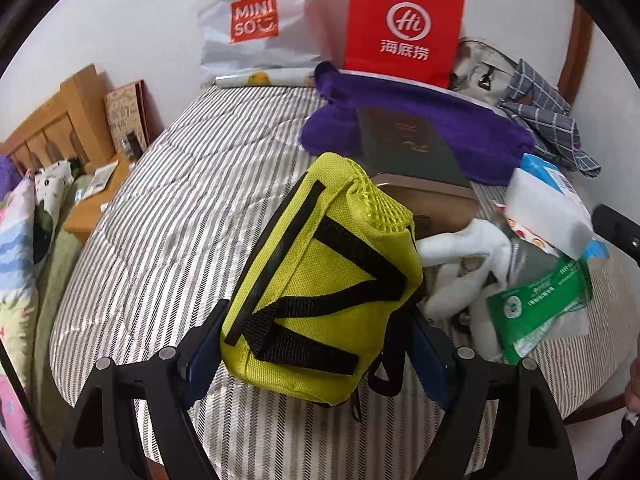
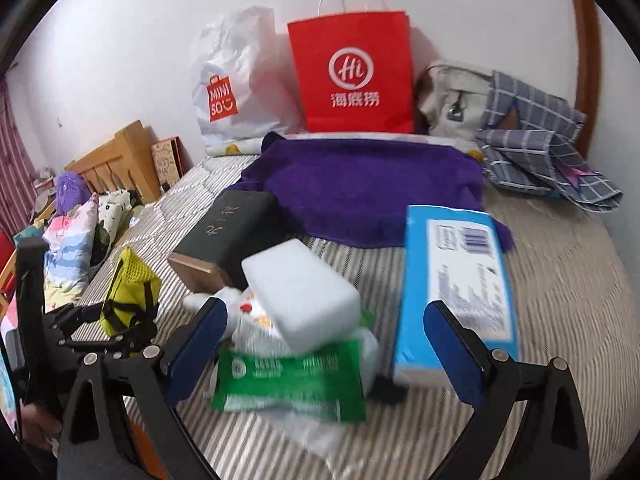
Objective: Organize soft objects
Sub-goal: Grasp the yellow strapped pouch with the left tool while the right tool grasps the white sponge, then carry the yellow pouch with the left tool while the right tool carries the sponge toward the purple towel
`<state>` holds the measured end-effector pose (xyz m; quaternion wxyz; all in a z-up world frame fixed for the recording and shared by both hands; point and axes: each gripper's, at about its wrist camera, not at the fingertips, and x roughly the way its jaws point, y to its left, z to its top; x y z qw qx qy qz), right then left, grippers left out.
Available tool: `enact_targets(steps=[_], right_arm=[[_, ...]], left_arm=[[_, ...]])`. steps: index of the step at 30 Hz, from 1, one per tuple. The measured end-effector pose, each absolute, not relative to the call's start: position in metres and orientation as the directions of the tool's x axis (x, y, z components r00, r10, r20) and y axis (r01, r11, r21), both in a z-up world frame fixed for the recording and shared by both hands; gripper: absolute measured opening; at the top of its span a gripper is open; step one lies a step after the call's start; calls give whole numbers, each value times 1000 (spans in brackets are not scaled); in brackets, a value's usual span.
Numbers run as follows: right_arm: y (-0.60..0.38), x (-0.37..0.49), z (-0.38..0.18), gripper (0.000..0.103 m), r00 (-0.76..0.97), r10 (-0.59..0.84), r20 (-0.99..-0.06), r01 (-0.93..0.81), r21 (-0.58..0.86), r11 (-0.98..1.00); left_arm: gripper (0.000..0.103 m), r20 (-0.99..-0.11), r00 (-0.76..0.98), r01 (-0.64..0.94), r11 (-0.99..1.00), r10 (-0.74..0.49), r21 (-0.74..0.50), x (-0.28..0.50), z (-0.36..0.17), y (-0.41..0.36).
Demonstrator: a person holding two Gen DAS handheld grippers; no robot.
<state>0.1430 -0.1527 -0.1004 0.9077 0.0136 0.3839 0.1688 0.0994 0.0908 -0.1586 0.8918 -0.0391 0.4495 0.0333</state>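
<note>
Against the left wall stands a wooden headboard (image 2: 120, 156) with patterned pillows (image 2: 68, 248) below it, and the striped quilt (image 1: 168, 208) covers the bed. The left gripper (image 1: 316, 344) pinches the yellow mesh pouch (image 1: 320, 280) just above the quilt. A dark box (image 2: 236, 232) lies on a purple towel (image 2: 368, 188). The right gripper (image 2: 332, 356) hangs spread wide over a blurred green packet (image 2: 288, 380), perhaps wipes. A red paper bag (image 2: 352, 76) leans on the white back wall.
</note>
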Motion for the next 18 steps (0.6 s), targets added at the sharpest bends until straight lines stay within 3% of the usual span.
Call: enact_targets(steps=[4,6,8,9,18], right_arm=[[-139,163,-115,98,598,336,-728,-334,155,930],[-133,170,-124,93,572,323,-754,-340,141,930],[-130,175,-130,67,548,338,-765,-357,151,922],[-129,178,-132,65,534,347,-771,-363,162,918],[-151,158,-105,65,616,371,-695,-346,184,920]], left_arm=[[81,-813,582,-97,992,-9,-81,103,-165,97],[81,-817,577,-96,992,-15,-86,105,-169,96],[81,-819,574,-95,992,-10,-78,106,-172,93],[81,-820,572,-93,993,-11,-78,107,-173,92],[81,-832,554,-104,991,-13,-85,107,-176,90]])
